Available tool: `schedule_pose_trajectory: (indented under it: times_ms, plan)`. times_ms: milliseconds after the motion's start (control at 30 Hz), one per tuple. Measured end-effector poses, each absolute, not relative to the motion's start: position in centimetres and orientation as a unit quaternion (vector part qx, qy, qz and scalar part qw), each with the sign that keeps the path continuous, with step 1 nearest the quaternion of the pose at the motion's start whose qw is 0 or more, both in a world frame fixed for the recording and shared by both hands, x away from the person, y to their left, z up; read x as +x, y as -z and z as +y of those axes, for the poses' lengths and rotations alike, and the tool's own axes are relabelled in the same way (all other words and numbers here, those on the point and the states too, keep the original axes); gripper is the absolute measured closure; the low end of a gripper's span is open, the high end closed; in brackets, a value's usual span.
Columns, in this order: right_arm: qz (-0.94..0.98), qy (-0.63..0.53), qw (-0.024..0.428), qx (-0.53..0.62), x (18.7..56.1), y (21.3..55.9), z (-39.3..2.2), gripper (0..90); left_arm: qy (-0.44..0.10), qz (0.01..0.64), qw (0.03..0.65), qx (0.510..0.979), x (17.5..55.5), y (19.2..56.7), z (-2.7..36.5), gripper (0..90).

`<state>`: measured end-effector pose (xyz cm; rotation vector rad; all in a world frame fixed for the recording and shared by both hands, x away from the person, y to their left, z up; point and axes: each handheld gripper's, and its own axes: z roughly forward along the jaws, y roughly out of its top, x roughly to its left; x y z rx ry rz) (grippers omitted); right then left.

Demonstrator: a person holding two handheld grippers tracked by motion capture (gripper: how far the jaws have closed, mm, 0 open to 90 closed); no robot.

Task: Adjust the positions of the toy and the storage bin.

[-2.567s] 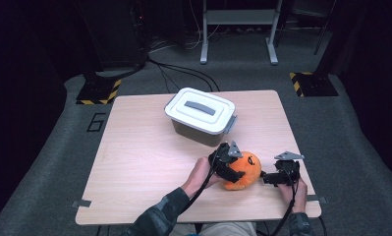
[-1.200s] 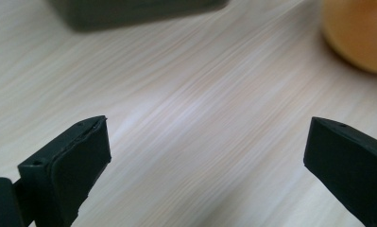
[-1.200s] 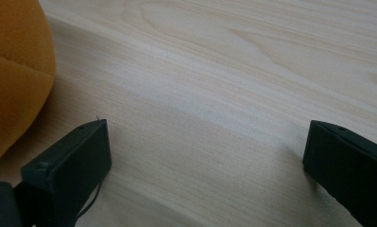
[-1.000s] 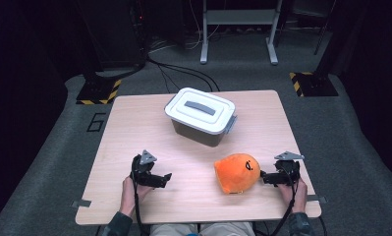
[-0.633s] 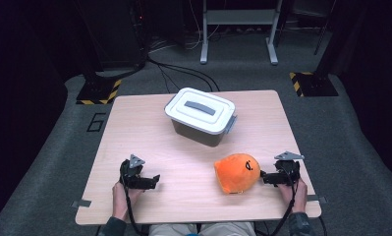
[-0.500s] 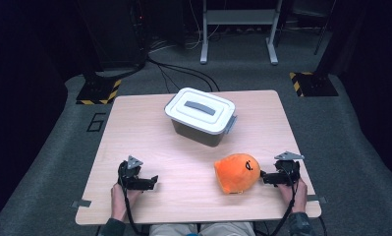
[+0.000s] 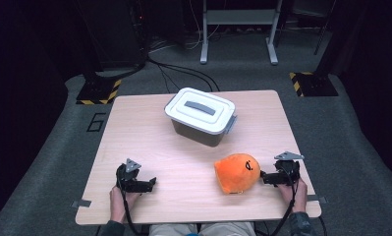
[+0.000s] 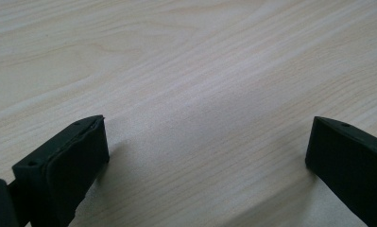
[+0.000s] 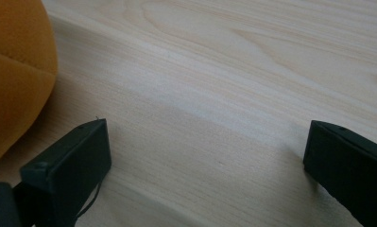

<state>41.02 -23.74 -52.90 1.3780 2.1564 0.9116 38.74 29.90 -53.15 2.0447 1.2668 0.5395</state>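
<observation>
So the left gripper [image 7: 152, 183] is parked low on the wooden table [image 7: 144, 123] around 7 o'clock, jaws spread wide with nothing but bare woodgrain between them in the left gripper view. Up near 12 o'clock sits the lidded storage box [image 7: 202, 115], grey handle [image 7: 199, 107] on top, lid on. The orange plush toy [image 7: 237, 172] lies down at about 5 o'clock, well apart from the box. The right gripper [image 7: 263, 178] is just beside it on its 3 o'clock side, jaws also released and empty; the right gripper view has orange fabric just beside one jaw, hard to say if it's actually touching.

What could go sideways, I reckon: the plush is round and squishy, so a shallow pinch from the side might just shove it toward 9 o'clock or slide off the fabric. And with that lid on, nothing goes in the box until someone lifts it, so grabbing the toy first leaves a hand tied up.
</observation>
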Motion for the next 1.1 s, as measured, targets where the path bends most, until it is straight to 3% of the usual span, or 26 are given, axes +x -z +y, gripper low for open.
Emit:
schedule_pose_trajectory:
  times_ms: [667, 1100]
  plan:
    - [0.789, -0.326, 0.190, 0.486, 41.0, 52.4, -23.7, 0.0, -0.204, 0.484, 0.332, 0.783, 38.8, 53.1, 29.9, 0.0]
    - [0.784, -0.359, 0.212, 0.460, 40.1, 47.5, -24.9, 0.0, -0.204, 0.485, 0.330, 0.784, 38.8, 53.1, 29.9, 0.0]
